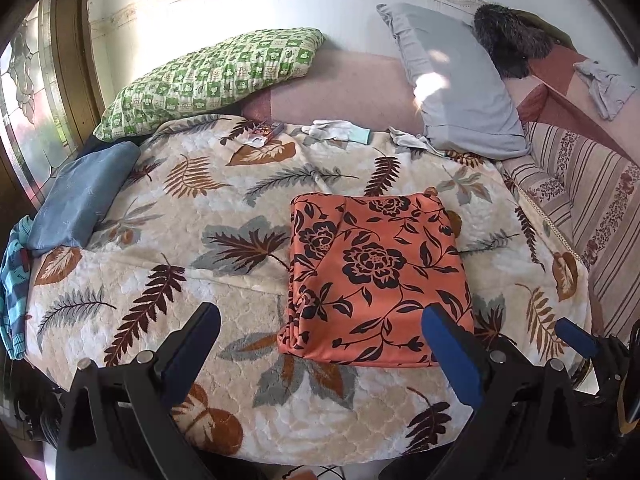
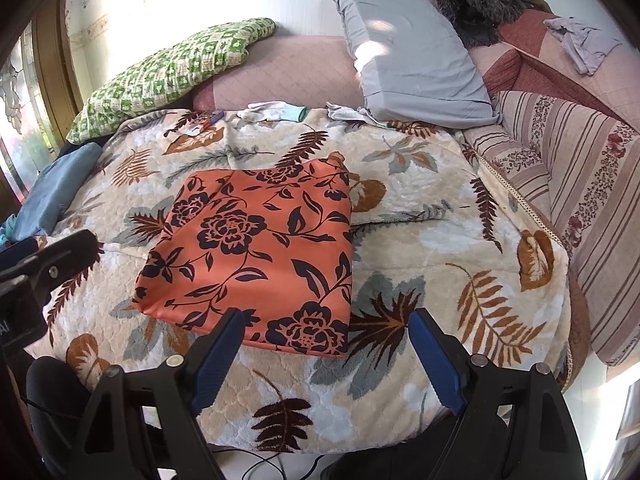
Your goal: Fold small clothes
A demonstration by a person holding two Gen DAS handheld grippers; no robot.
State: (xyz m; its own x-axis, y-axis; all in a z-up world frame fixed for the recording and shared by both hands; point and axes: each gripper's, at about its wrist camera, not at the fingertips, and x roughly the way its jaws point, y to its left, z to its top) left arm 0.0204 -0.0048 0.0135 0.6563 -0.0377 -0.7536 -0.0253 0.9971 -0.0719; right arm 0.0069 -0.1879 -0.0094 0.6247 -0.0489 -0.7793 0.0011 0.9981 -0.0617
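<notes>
An orange garment with black flowers [image 1: 376,276] lies folded into a neat rectangle on the leaf-print blanket [image 1: 180,248]. It also shows in the right wrist view [image 2: 256,256]. My left gripper [image 1: 320,320] is open and empty, held just in front of the garment's near edge. My right gripper [image 2: 326,324] is open and empty, also just short of the garment's near edge. The right gripper's finger shows at the right edge of the left wrist view [image 1: 576,336], and the left gripper's finger shows at the left of the right wrist view [image 2: 60,256].
A green checked pillow [image 1: 212,80], a grey pillow [image 1: 456,84] and a dark furry item [image 1: 512,40] lie at the bed's head. A blue folded cloth [image 1: 80,200] and a striped garment [image 1: 14,280] sit at left. White gloves [image 1: 340,130] lie near the pillows. A striped cover [image 2: 580,184] lies at right.
</notes>
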